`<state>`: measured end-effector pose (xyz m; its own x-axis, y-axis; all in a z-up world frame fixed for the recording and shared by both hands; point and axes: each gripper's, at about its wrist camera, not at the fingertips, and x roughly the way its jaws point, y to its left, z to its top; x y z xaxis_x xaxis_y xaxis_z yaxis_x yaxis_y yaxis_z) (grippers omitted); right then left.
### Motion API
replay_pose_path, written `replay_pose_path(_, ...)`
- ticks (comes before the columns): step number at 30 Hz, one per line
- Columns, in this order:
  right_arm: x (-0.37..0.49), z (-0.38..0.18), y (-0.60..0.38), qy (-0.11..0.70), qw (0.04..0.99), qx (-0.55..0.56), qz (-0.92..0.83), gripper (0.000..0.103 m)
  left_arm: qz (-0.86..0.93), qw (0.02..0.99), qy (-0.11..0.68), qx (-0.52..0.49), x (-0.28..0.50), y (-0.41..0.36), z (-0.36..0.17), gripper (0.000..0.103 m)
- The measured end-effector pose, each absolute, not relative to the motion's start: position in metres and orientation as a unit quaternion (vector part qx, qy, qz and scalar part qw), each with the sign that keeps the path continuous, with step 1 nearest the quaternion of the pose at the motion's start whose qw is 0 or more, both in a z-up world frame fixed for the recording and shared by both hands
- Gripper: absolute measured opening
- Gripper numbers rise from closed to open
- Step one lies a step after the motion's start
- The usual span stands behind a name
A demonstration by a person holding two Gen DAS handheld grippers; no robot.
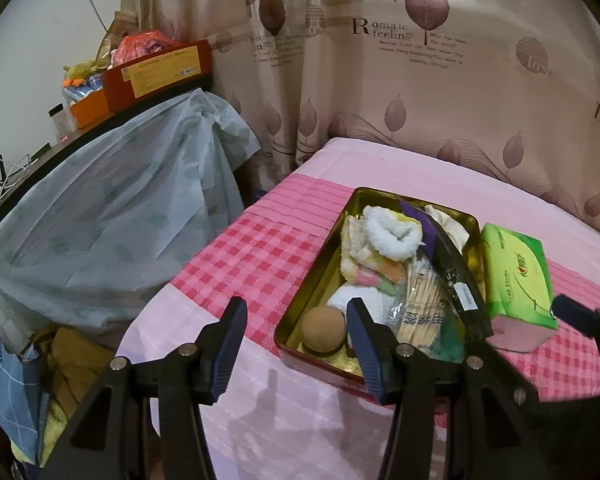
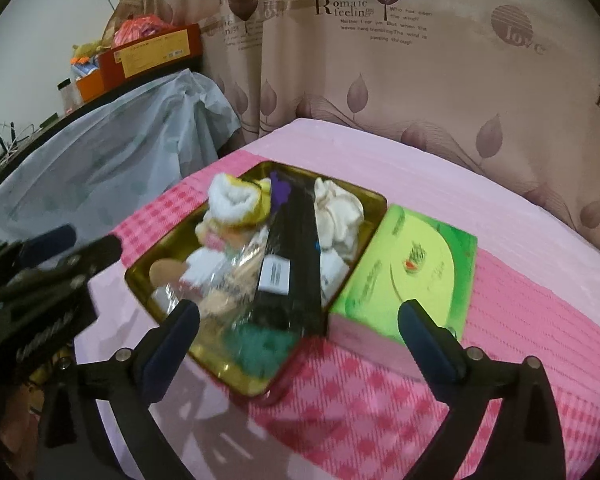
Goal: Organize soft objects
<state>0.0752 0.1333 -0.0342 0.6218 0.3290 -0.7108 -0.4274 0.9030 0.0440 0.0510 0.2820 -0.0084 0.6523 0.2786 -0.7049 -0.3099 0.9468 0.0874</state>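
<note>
On the bed (image 1: pixel 260 248), gold tin (image 1: pixel 300 320) w/ rolled towel (image 1: pixel 392 236) inside; green tissue pack (image 2: pixel 404 264) touching its side. Left tongs (image 1: pixel 296 320) & right tongs (image 2: pixel 300 320) both spread, holding nothing.

Dim, warm indoor light from above; soft gripper shadows fall on the bed (image 1: pixel 260 408) near its front edge. Fisheye bending curves the curtain (image 1: pixel 420 80), corners go black. The right wrist view is motion-blurred, the tin (image 2: pixel 148 280) smeared
</note>
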Motion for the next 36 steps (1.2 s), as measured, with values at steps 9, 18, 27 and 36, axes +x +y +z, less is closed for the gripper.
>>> replay_pose_path(9,0.050,-0.037,0.124,0.380,0.902,-0.060,0.198,0.102,0.155,0.910,0.384,-0.015,0.051,0.276,-0.009,0.053)
replay_pose_path(18,0.042,-0.039,0.119,0.375,0.905,-0.056,0.192,0.102,0.155,0.909,0.386,-0.014,0.052,0.274,-0.010,0.053)
replay_pose_path(27,0.038,-0.038,0.121,0.376,0.904,-0.062,0.194,0.102,0.154,0.909,0.386,-0.014,0.053,0.273,-0.011,0.053)
replay_pose_path(36,0.038,-0.039,0.123,0.377,0.903,-0.061,0.196,0.102,0.154,0.909,0.387,-0.014,0.053,0.273,-0.011,0.053)
